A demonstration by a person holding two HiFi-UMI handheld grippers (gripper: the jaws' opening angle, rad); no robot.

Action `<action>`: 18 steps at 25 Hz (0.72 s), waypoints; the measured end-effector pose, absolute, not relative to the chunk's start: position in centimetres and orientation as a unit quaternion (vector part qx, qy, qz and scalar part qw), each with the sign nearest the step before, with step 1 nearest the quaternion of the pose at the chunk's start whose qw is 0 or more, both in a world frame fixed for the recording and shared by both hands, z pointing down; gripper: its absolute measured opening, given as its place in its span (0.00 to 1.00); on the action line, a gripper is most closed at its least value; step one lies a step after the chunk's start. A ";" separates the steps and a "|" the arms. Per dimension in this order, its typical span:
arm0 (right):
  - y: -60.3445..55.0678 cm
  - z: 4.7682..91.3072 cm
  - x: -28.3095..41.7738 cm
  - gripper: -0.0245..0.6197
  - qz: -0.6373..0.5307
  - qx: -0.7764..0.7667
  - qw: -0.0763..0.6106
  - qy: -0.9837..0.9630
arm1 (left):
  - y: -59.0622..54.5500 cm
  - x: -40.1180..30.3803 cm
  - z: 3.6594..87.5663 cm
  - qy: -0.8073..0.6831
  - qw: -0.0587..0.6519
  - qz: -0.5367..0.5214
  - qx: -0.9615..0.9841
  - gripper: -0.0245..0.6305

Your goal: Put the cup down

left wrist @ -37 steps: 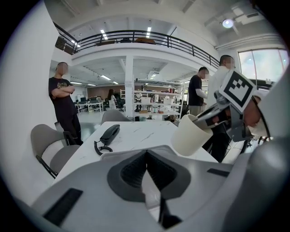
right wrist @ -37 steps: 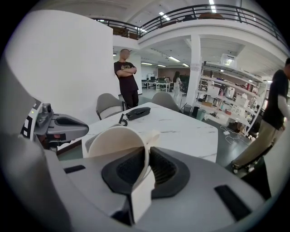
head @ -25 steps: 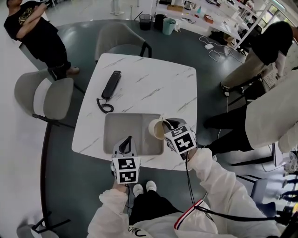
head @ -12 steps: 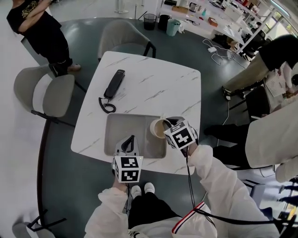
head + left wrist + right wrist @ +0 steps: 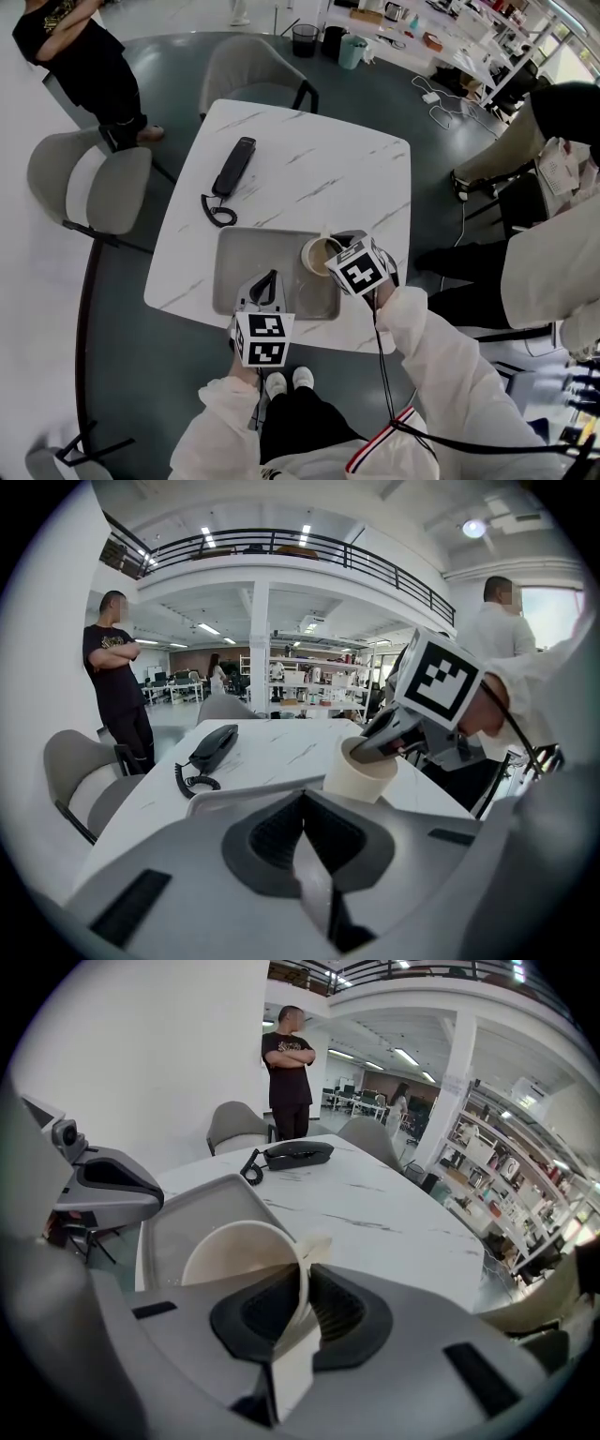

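Observation:
A cream paper cup (image 5: 317, 255) hangs slightly tilted over the right end of the grey tray (image 5: 246, 265). My right gripper (image 5: 334, 252) is shut on its rim, one pad inside the cup (image 5: 234, 1252) and one outside, with the right gripper (image 5: 304, 1279) pinching the wall. The left gripper view shows the cup (image 5: 360, 773) from the side, its base hidden behind my own jaws. My left gripper (image 5: 270, 278) rests at the tray's near edge, shut with nothing in it; the left gripper (image 5: 302, 801) points across the tray rim (image 5: 230, 795).
A black corded phone (image 5: 229, 172) lies on the white marble table (image 5: 319, 173) beyond the tray. Grey chairs (image 5: 89, 192) stand at the left and far sides. A person in black (image 5: 70, 66) stands at far left; other people are to the right.
My right gripper has sunk a little toward the tray with the cup and rolled, so the cup stands more upright. The left gripper has kept still.

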State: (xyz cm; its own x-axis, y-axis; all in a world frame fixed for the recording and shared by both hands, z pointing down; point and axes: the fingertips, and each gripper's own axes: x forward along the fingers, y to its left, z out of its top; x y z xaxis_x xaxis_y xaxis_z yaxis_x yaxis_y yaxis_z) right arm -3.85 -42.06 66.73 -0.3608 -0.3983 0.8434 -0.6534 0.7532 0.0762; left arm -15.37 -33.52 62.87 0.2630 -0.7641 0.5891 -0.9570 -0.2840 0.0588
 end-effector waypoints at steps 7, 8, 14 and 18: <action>-42.6 68.0 -3.9 0.10 0.137 0.318 0.478 -0.807 | -33.7 -15.4 63.3 -0.559 0.212 0.231 0.768 0.05; -42.7 68.2 -3.8 0.10 0.140 0.317 0.480 -0.806 | -33.7 -15.5 63.4 -0.559 0.213 0.230 0.767 0.05; -43.1 68.5 -3.5 0.10 0.139 0.315 0.496 -0.797 | -33.4 -15.8 63.7 -0.561 0.219 0.228 0.765 0.05; -43.3 68.5 -3.5 0.10 0.139 0.316 0.500 -0.794 | -33.3 -15.9 63.8 -0.561 0.221 0.226 0.765 0.05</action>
